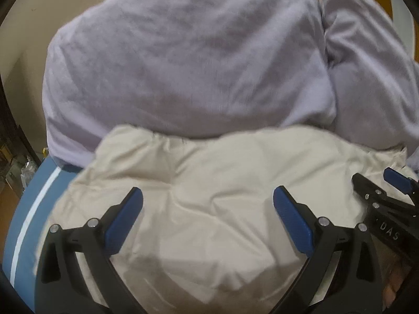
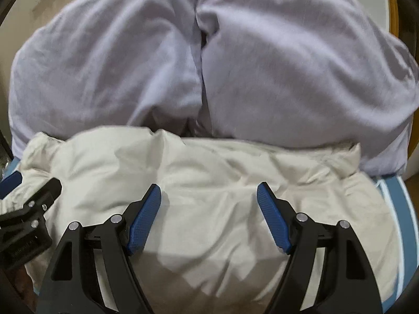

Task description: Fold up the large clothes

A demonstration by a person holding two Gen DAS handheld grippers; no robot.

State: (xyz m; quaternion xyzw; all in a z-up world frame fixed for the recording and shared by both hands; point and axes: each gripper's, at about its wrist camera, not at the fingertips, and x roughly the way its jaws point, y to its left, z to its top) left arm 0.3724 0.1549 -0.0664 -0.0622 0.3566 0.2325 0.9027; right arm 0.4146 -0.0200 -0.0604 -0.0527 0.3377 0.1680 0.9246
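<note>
1. Both claws, left claw [image 1: 208, 201] and right claw [image 2: 209, 196], hang wide and empty over a crumpled beige garment [image 1: 209, 183] lying on the blue bed [image 1: 34, 209], just before two lilac pillows [image 2: 131, 60].
2. Folding seems barely begun; next, each claw likely must pinch an edge.

You've got a beige garment [image 1: 209, 209] bunched and creased on the blue white-striped sheet [image 1: 34, 209], wrinkles running across its whole face. Its far edge is puckered and butts against two lavender pillows [image 2: 110, 60] lying side by side behind it, touching along their inner edges.
</note>
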